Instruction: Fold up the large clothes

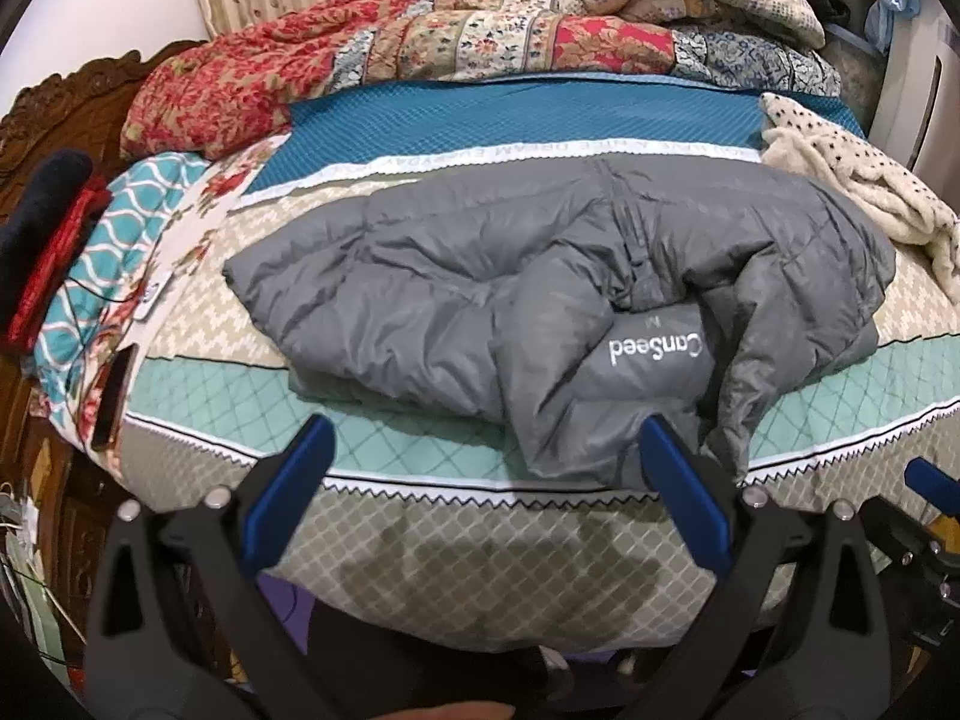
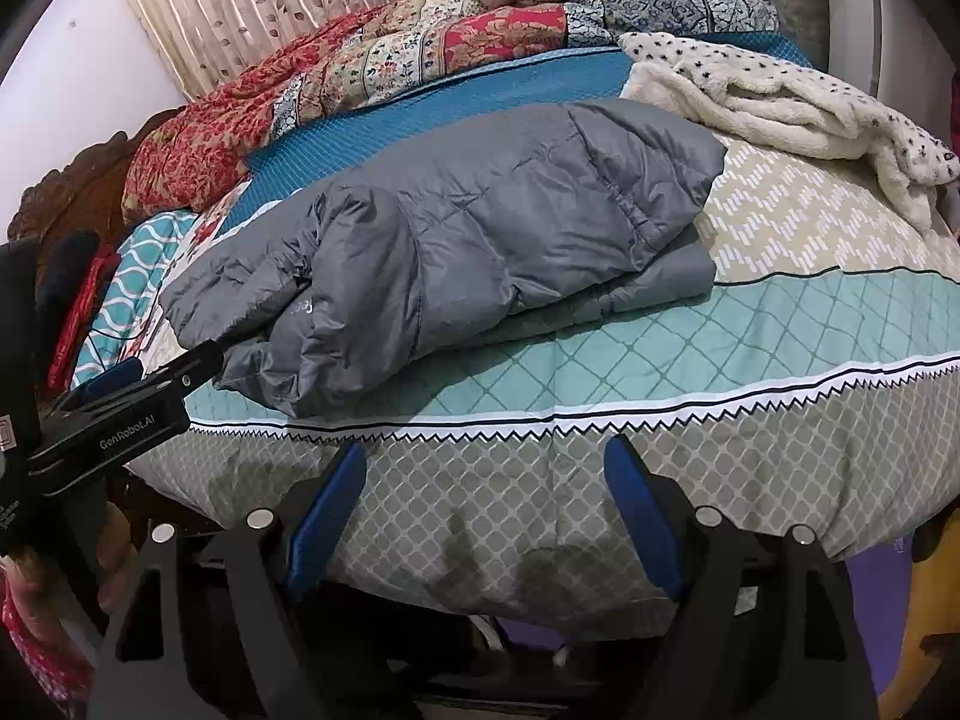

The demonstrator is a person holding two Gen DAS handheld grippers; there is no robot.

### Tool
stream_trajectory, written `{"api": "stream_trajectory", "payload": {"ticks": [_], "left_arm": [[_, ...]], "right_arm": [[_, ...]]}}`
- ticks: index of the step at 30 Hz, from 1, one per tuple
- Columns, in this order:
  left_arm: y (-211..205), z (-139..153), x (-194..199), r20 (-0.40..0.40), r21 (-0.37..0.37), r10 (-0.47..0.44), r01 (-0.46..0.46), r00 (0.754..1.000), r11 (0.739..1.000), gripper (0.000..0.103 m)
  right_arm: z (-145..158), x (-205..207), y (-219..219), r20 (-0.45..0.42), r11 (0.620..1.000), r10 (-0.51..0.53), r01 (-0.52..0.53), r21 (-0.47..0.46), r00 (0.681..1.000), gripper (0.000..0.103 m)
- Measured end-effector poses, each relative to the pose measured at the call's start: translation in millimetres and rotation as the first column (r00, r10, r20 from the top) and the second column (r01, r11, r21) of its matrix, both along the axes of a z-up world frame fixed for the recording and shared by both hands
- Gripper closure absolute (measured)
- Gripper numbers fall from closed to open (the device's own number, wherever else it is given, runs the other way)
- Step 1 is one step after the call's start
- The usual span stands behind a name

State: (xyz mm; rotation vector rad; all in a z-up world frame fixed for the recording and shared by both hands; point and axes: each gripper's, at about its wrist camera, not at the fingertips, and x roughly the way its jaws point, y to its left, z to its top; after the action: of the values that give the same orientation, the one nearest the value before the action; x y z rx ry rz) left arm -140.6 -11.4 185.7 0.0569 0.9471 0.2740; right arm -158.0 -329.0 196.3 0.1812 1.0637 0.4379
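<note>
Jacket [image 1: 540, 300] lies on the bed [image 1: 420, 570] — blanket [image 1: 852, 180] behind-right.

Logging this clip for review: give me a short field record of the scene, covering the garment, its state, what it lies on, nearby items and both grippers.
garment: grey padded jacket
state: partly folded, bunched, inner label showing
surface: bed with patterned cover
nearby: white dotted fleece blanket beside the jacket; red floral quilt behind
left gripper: open, holding nothing, near the jacket's front edge
right gripper: open, holding nothing, at the bed's edge, apart from the jacket
</note>
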Motion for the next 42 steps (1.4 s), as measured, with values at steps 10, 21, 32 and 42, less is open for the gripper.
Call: {"api": "stream_trajectory", "payload": {"ticks": [10, 21, 32, 42], "left_arm": [[3.8, -6.7, -0.3, -0.025, -0.023, 0.009, -0.010, 1.000, 1.000, 0.006], [-14.6, -12.9, -7.3, -0.025, -0.104, -0.007, 0.005, 1.000, 0.995, 0.006], [-26.8, -0.9, -13.8, 0.039, -0.076, -0.009, 0.012, 0.999, 0.997, 0.006], [-31.9, -11.2, -7.8, -0.013, -0.067, -0.008, 0.007, 1.000, 0.998, 0.006]], "right_arm": [[-4.9, 3.4, 1.9, -0.012, 1.000, 0.004, -0.004, 0.003, 1.000, 0.023], [-2.1, -3.6, -7.6, 0.015, 0.999, -0.004, 0.005, -0.049, 1.000, 0.023], [8.4, 3.5, -17.4, 0.088, 0.998, 0.008, -0.003, -0.061, 0.996, 0.023], [-10.6, 0.2, -25.2, 0.015, 1.000, 0.002, -0.002, 0.003, 1.000, 0.023]]}}
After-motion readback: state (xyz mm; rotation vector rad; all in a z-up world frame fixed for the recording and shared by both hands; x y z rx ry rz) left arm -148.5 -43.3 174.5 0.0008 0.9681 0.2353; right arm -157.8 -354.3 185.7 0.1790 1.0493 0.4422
